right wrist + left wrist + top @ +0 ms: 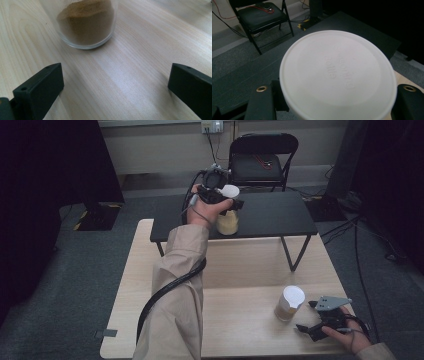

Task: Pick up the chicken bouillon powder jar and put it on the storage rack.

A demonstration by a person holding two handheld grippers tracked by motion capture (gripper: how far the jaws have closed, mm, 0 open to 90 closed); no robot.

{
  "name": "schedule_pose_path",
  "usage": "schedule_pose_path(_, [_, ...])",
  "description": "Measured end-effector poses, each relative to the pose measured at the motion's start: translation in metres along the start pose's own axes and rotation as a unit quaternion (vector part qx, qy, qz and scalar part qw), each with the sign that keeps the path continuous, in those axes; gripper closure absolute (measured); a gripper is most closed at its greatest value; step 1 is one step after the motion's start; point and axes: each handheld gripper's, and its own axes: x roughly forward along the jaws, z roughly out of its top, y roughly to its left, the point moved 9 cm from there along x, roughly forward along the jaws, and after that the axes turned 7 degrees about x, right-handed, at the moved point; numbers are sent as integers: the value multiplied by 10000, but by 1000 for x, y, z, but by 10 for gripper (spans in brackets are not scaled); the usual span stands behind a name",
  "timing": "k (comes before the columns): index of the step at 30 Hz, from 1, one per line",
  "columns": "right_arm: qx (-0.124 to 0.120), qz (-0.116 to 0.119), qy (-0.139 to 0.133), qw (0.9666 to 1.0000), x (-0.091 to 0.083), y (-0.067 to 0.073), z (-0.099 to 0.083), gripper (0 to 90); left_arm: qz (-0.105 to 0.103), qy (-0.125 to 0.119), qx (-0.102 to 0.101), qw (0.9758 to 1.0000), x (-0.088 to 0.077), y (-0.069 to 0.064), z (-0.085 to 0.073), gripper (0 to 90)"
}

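A jar of pale yellow powder [227,223] is at the black low table [272,215], topped by a white lid [230,191]. My left gripper [232,202], held level in a hand reaching forward, is shut on that white lid [337,75], which lies between the two jaws in the left gripper view. Whether the jar rests on the table or hangs just above it I cannot tell. A second jar with brown powder [288,303] and a white lid stands on the light wooden table [235,270]. My right gripper [306,316] lies open just to its right, facing the brown powder jar [86,22].
A black folding chair [262,162] with a red cord on its seat stands behind the low table. Dark curtains hang at both sides. Cables run over the grey floor at the right. A thick black cable trails along the left sleeve.
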Motion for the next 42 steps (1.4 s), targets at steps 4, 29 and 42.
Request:
schedule_pose_path(4, [0, 0, 1, 10000, 0, 0, 0, 0, 28, -41, 21, 10000, 3, -1, 1, 336])
schedule_pose_path(29, [0, -1, 2, 10000, 0, 0, 0, 0, 277, -240, 1, 9993, 3, -6, -11, 242])
schedule_pose_path(42, [5, -2, -2, 10000, 0, 0, 0, 0, 346, -300, -212, 9987, -7, -12, -25, 37])
